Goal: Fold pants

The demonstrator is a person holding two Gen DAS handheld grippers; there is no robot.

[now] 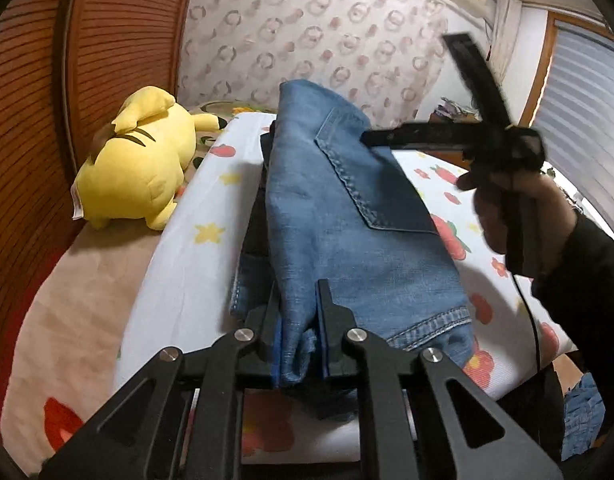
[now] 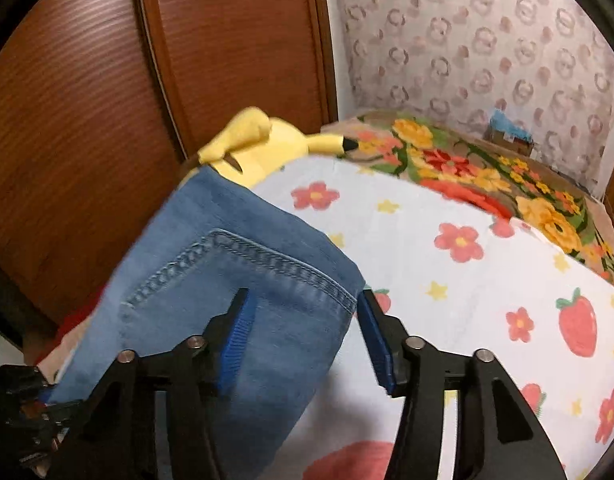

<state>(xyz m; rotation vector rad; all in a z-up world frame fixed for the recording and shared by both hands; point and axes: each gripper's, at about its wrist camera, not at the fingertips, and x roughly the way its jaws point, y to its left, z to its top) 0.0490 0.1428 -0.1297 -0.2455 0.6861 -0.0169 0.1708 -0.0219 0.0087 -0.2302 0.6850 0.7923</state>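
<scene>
Plush (image 1: 135,160) far left on bed (image 1: 195,280), against the wood panel. Jeans (image 1: 347,208) mid-bed, folded, back pocket up. Left gripper (image 1: 303,328) clamped on the bunched near edge of denim. Right gripper (image 2: 303,320) jaws apart: left pad on the pocket, right pad just off the fold edge, nothing pinched. Hand (image 1: 519,216) at right.

Off to my left a yellow plush toy (image 1: 135,160) lies on its side at the bed's edge, close to the brown slatted wooden door (image 1: 119,32). A white sheet printed with red flowers, strawberries and yellow stars (image 2: 447,280) covers the bed, and beyond it lies a bright floral blanket (image 2: 487,176). Ring-patterned pale wallpaper (image 2: 487,40) backs everything.
</scene>
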